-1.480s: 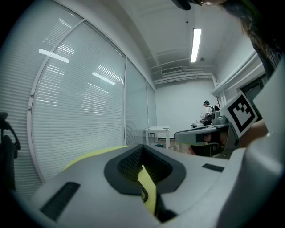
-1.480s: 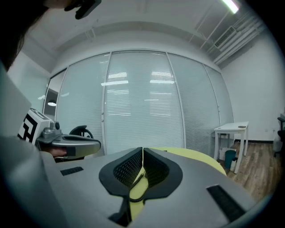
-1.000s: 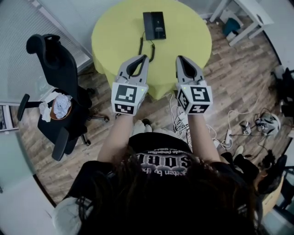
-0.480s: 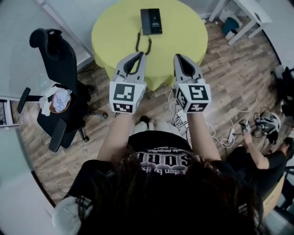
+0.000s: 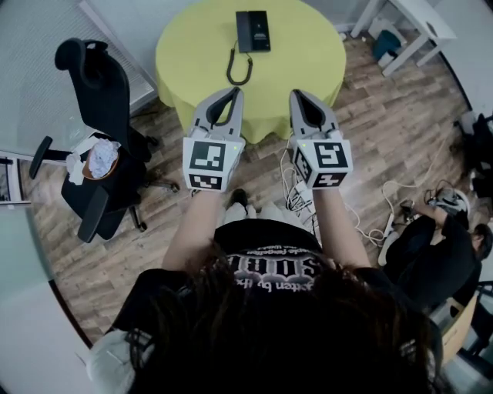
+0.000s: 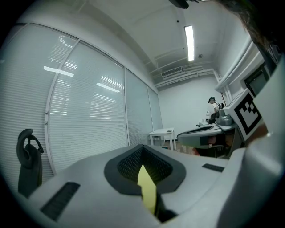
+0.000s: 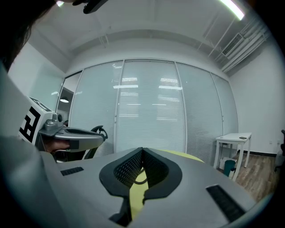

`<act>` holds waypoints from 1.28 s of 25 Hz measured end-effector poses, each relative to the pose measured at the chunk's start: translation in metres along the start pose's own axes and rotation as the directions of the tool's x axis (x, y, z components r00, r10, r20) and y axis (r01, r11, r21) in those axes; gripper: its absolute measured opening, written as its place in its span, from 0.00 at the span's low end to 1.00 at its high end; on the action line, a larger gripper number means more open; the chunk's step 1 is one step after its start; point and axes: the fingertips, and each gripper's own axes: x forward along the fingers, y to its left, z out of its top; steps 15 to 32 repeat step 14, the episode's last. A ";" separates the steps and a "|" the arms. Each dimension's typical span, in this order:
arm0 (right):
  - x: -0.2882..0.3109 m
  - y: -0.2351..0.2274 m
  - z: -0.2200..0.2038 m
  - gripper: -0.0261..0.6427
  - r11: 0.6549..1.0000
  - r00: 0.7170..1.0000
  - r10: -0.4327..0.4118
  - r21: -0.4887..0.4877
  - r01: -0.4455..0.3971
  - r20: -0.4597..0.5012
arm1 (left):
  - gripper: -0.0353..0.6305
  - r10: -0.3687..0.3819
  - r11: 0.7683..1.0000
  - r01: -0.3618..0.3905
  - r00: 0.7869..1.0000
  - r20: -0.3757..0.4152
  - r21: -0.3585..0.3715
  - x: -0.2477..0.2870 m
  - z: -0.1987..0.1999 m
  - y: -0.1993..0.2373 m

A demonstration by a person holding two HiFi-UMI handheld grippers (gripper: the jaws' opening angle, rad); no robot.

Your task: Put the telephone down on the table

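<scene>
Wood-plank flooring [image 5: 370,131] is seen from above in the head view, with a round yellow-green table [image 5: 308,61] set on it ahead of the person. A black telephone [image 5: 253,31] lies flat on the far part of the table, near its middle line. Its coiled cord [image 5: 240,68] is looped on the tabletop on the near side of the telephone. Whether the handset is seated on the base cannot be determined.

Both grippers are held level, side by side and apart, over the near edge of the table. Neither is in contact with the telephone or the cord. The jaws of the left gripper [image 5: 233,91] are pressed together with nothing between them. In the left gripper view only a strip of the yellow-green tabletop is seen through the opening behind the meeting pads. The jaws of the right gripper [image 5: 295,94] are likewise pressed together and empty. In the right gripper view the tabletop and a short piece of the cord are seen through the same opening.

A black office chair [image 5: 96,92] stands left of the table, with a crumpled white cloth [image 5: 100,158] on its seat. Loose cables [image 5: 300,196] lie on the flooring under the right gripper. A white side table [image 5: 420,23] stands at the upper right. A glass wall with blinds [image 6: 89,111] is located behind the table.
</scene>
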 end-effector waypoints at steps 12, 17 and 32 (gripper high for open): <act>-0.016 0.005 0.004 0.08 1.000 1.000 0.008 -0.017 -0.008 0.021 | 0.06 0.008 1.000 -0.008 1.000 -0.006 0.006 -0.012 -0.002 -0.011; -0.018 0.005 0.005 0.08 1.000 1.000 0.009 -0.017 -0.009 0.022 | 0.06 0.012 1.000 -0.012 1.000 -0.007 0.003 -0.013 -0.001 -0.011; -0.018 0.005 0.005 0.08 1.000 1.000 0.009 -0.017 -0.009 0.022 | 0.06 0.012 1.000 -0.012 1.000 -0.007 0.003 -0.013 -0.001 -0.011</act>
